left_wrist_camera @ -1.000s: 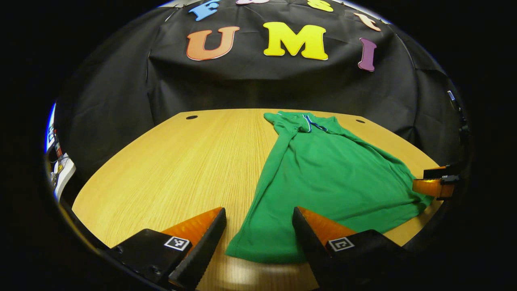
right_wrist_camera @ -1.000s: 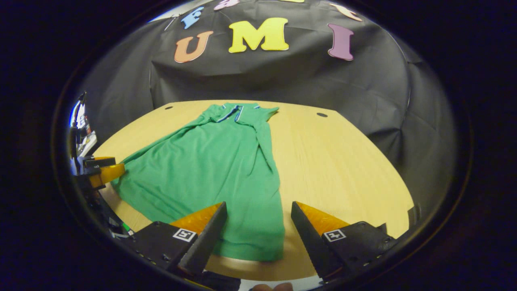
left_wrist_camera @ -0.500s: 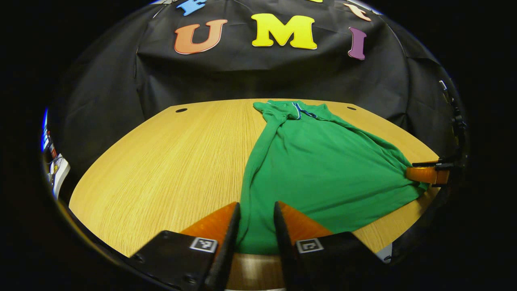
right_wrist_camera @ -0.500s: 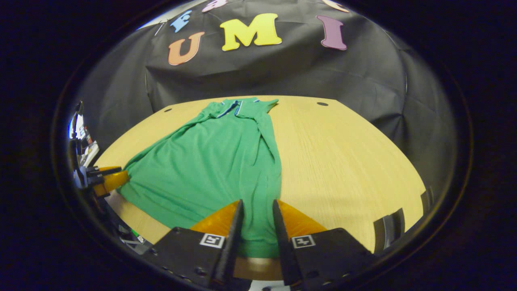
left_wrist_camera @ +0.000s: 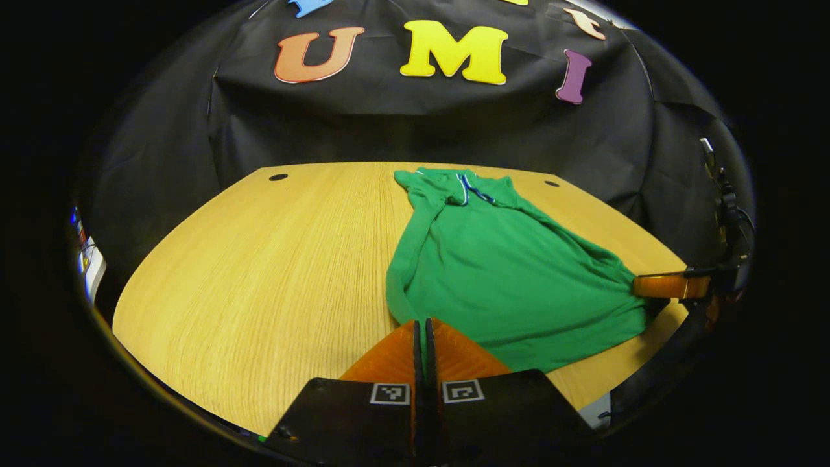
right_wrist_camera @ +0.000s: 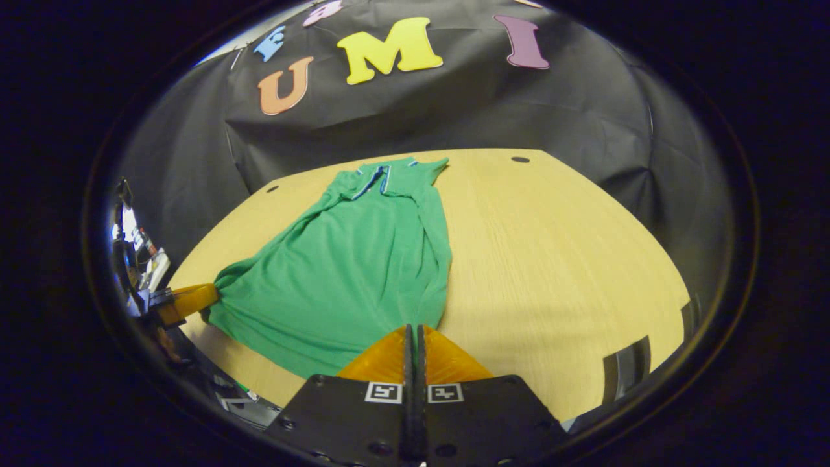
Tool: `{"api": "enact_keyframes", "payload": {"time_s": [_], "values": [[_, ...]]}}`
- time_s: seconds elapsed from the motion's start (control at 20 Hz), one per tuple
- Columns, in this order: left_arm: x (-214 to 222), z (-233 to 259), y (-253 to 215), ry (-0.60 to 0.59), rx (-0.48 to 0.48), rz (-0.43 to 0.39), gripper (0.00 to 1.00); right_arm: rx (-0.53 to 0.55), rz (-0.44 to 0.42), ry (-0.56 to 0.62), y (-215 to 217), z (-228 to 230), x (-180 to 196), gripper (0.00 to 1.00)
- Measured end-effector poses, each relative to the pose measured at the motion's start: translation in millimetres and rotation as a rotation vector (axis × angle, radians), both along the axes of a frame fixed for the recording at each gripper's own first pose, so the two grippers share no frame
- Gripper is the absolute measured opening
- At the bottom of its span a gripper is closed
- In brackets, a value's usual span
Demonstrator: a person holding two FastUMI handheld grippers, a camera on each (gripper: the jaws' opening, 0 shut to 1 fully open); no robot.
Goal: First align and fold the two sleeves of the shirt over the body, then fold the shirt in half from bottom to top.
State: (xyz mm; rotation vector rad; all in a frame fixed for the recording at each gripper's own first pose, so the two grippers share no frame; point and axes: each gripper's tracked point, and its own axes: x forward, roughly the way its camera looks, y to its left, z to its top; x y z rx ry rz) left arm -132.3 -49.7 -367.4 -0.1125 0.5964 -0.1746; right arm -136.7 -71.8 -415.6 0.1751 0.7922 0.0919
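The green shirt [left_wrist_camera: 506, 272] lies on the wooden table [left_wrist_camera: 272, 259], collar far. The left gripper [left_wrist_camera: 421, 324] and right gripper [right_wrist_camera: 412, 331] each pinch a near hem corner, fingers closed on fabric.

No words, numbers or brands can be read here. Each gripper's fingers carry small square black-and-white coded markers [left_wrist_camera: 392, 393], at the bottom centre of the left gripper view and likewise at the bottom centre of the right gripper view [right_wrist_camera: 383, 392]; they hold a block pattern, not text.
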Motion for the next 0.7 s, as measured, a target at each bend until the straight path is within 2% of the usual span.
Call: {"api": "enact_keyframes", "payload": {"time_s": [0.35,0.7], "values": [[55.7,67.8,-6.6,-0.091,-0.024,-0.015,0.06,0.003,0.007,-0.114,-4.0,78.2,54.8,0.0],[142.7,127.0,-2.2,-0.164,-0.037,0.042,0.06,0.016,0.045,-0.22,-0.9,143.2,154.0,0.0]]}}
